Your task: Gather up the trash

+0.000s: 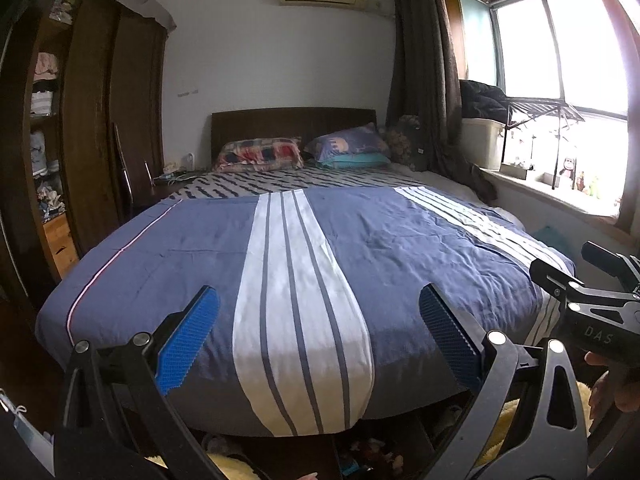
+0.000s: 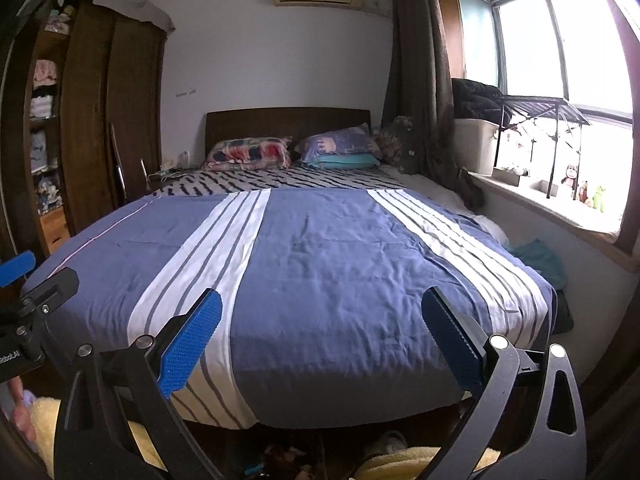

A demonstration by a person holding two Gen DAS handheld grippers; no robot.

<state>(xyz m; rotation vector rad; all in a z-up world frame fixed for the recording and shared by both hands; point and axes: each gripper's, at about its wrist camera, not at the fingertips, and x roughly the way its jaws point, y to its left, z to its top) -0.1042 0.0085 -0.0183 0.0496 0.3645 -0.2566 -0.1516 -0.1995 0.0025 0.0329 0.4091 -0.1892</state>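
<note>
Both grippers are held side by side at the foot of a bed [image 1: 180, 264] with a blue quilt and white stripes. My left gripper [image 1: 320, 328] is open and empty, its blue pads [image 1: 188, 344] wide apart over the quilt. My right gripper [image 2: 322, 332] is open and empty too; its body shows at the right edge of the left wrist view [image 1: 592, 312]. I see no clear trash on the quilt. Small mixed items [image 1: 372, 456] lie on the dark floor under the bed's foot; I cannot tell what they are.
A dark wooden wardrobe [image 1: 100, 120] with open shelves stands left. Pillows [image 1: 260, 154] lie at the headboard. A window sill [image 2: 560, 208] with small figures, a white bin [image 2: 476, 144] and a rack is at the right. A teal cloth [image 2: 540, 260] lies beside the bed.
</note>
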